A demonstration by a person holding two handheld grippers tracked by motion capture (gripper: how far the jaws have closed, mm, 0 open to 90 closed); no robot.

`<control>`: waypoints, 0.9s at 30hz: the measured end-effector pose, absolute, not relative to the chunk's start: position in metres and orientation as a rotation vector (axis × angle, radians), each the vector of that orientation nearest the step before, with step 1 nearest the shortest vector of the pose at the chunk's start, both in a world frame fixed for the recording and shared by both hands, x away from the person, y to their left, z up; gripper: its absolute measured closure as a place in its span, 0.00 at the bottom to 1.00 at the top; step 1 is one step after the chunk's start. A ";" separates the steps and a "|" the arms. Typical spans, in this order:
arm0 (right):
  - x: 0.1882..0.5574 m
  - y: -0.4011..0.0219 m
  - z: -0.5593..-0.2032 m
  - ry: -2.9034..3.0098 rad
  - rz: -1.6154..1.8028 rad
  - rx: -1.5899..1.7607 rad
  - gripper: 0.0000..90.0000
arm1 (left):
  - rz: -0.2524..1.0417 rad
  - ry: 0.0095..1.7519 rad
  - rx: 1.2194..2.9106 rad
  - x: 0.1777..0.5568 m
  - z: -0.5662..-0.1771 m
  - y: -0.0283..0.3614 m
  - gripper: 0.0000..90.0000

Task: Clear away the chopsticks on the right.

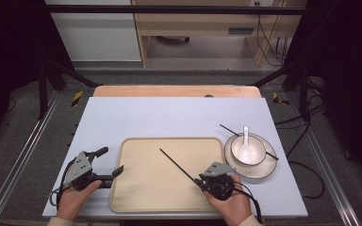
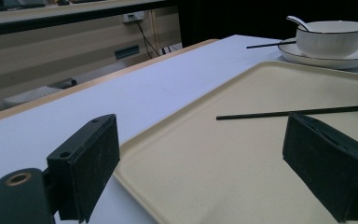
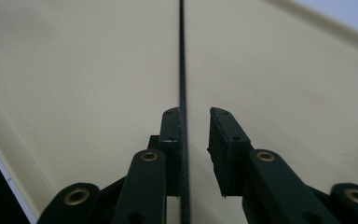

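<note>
A black chopstick (image 1: 179,165) lies slantwise on the beige tray (image 1: 155,193). My right gripper (image 1: 201,181) is at its near end, over the tray's front right part. In the right gripper view the chopstick (image 3: 182,56) runs between the jaws of the right gripper (image 3: 195,114) and rests against the left pad, while the other pad stands apart from it, so the gripper is open. My left gripper (image 1: 111,160) is wide open at the tray's left edge with nothing in it. In its own view the left gripper (image 2: 200,135) faces the tray (image 2: 205,177) and the chopstick (image 2: 298,112).
A white bowl (image 1: 259,149) holding a white spoon (image 1: 245,141) stands on a plate (image 1: 259,170) right of the tray. A second black chopstick (image 1: 226,128) lies across the plate behind the bowl. The light blue table top (image 1: 169,117) extends behind the tray.
</note>
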State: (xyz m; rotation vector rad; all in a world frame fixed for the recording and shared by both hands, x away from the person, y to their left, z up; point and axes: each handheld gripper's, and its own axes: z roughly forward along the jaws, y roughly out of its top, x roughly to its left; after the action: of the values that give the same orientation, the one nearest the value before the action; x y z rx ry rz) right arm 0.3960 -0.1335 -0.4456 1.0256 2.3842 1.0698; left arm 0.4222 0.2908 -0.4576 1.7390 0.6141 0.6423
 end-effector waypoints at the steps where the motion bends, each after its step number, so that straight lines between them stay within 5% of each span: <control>1: 0.395 -0.141 -0.438 2.353 1.086 1.026 0.78 | 0.643 0.614 1.739 0.422 -0.458 0.291 0.12; 11: 0.384 -0.291 -0.361 2.017 1.035 1.118 0.69 | 0.640 0.623 1.750 0.423 -0.459 0.290 0.12; 17: 0.420 -0.343 -0.397 2.130 0.891 1.199 0.71 | 0.643 0.631 1.756 0.423 -0.460 0.289 0.12; 27: 0.464 -0.347 -0.437 2.245 0.848 1.192 0.75 | 0.638 0.629 1.762 0.424 -0.461 0.290 0.12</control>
State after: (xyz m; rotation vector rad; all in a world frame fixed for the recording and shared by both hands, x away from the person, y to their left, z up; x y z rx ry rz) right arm 0.4637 -0.3471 -0.4374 1.1923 2.2445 0.8476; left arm 0.4237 0.2897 -0.4612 1.7621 0.6286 0.6376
